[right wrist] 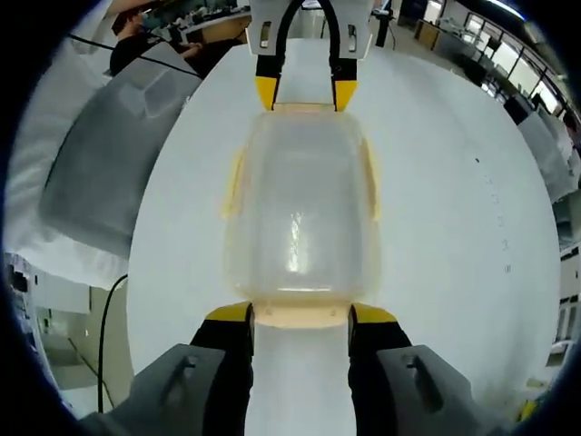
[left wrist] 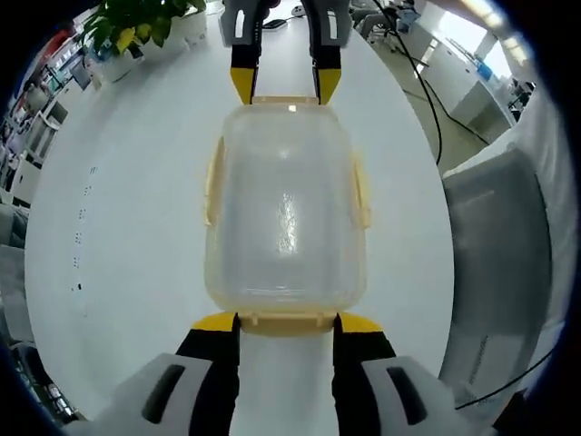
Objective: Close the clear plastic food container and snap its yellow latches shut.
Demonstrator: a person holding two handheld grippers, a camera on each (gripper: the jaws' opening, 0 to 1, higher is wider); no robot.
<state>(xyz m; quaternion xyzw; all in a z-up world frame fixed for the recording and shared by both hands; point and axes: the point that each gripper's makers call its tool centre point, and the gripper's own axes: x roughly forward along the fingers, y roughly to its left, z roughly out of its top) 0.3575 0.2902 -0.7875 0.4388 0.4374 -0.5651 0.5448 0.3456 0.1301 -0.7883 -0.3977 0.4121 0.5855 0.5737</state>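
A clear plastic food container lies on the white table with its lid on top. Yellow latches flare out along its long sides. My left gripper stands open at the near end in the left gripper view, its yellow-tipped jaws on either side of the end latch. At the opposite end my right gripper is open the same way, flanking the other end latch. The left gripper appears at the top of the right gripper view.
The white table spreads wide around the container. A potted plant stands at a far corner. A grey chair back sits beside the table edge, with a black cable running past.
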